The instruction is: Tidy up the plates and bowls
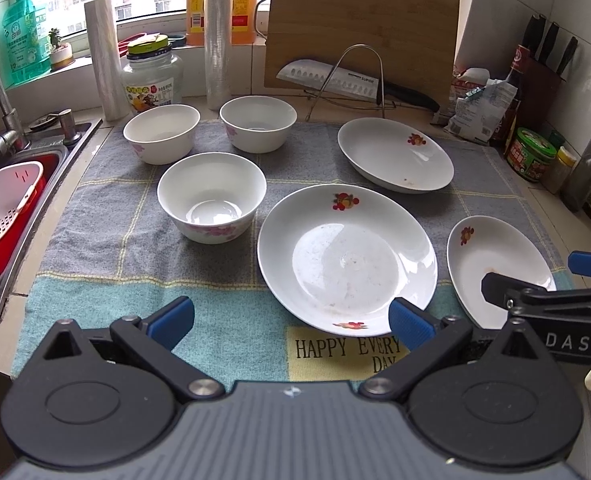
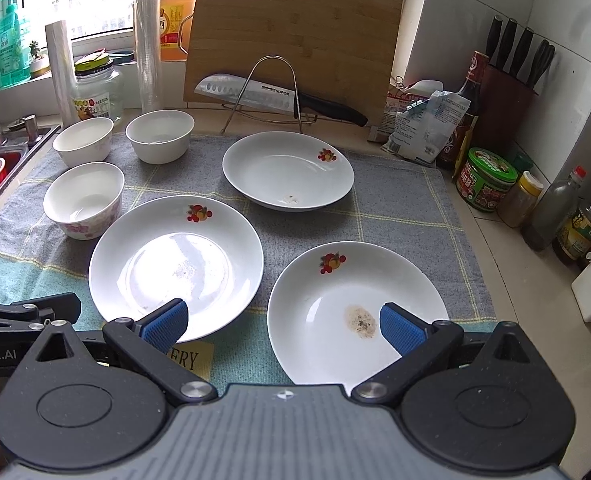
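Observation:
Three white plates with a fruit print lie apart on a towel: a middle plate (image 1: 347, 258) (image 2: 175, 266), a far plate (image 1: 395, 154) (image 2: 287, 170) and a near right plate (image 1: 499, 270) (image 2: 355, 312) with a brown stain. Three white bowls with pink flowers stand upright at the left: a near bowl (image 1: 211, 196) (image 2: 83, 198) and two far bowls (image 1: 161, 133) (image 1: 258, 122). My left gripper (image 1: 291, 320) is open and empty above the towel's front. My right gripper (image 2: 283, 326) is open and empty, over the near edges of the middle and right plates.
A sink (image 1: 11, 184) with a white-red strainer basket is at the left. A cutting board (image 1: 359, 28), a knife on a wire rack (image 1: 351, 80), rolls, a jar and bottles stand at the back. Sauce bottles and a knife block (image 2: 507, 96) line the right wall.

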`<action>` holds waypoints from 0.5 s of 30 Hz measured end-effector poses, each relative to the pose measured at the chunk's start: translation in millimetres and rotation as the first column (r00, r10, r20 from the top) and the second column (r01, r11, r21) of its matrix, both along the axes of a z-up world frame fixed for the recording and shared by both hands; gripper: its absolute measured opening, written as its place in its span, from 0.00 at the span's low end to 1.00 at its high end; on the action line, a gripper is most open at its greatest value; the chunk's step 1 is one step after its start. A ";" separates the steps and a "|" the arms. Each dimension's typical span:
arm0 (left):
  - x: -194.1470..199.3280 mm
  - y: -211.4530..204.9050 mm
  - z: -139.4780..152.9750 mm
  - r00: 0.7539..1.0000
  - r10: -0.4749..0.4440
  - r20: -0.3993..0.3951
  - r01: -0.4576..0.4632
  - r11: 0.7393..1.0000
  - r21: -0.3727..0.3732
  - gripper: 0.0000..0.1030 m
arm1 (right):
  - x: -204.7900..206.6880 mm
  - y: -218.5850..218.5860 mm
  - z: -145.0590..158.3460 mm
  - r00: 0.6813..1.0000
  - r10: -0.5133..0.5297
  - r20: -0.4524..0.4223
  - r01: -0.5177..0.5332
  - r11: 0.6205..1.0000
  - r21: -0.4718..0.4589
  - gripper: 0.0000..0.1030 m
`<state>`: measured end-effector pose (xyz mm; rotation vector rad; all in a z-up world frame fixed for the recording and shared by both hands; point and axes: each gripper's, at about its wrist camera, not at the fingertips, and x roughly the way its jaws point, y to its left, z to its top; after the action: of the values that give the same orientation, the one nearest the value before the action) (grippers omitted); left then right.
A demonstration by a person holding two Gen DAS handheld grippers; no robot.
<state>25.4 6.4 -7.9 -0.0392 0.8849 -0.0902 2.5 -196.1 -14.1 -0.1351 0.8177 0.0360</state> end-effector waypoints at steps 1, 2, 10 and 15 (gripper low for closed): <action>2.0 0.0 -1.1 1.000 -0.008 -0.002 0.008 1.000 0.004 0.99 | 0.3 -1.4 -0.5 1.000 0.005 0.005 -0.005 1.000 0.005 1.00; 4.6 0.0 -2.4 1.000 -0.017 -0.004 0.017 1.000 0.011 0.99 | 1.1 -3.0 -0.6 1.000 0.007 0.014 -0.007 1.000 0.011 1.00; 15.5 1.7 -7.5 0.996 -0.084 0.006 0.084 0.996 0.008 0.99 | 3.1 -14.2 -2.2 0.997 0.011 0.072 -0.011 1.000 -0.001 1.00; 21.3 -0.6 -9.9 0.989 -0.145 0.029 0.145 0.989 0.012 0.99 | -0.7 -23.4 -6.2 0.995 0.005 0.101 -0.004 1.000 -0.002 1.00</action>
<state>46.7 5.8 -17.8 0.0360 0.8573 -0.2216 1.8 -219.5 -20.3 -0.1397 0.7169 0.0323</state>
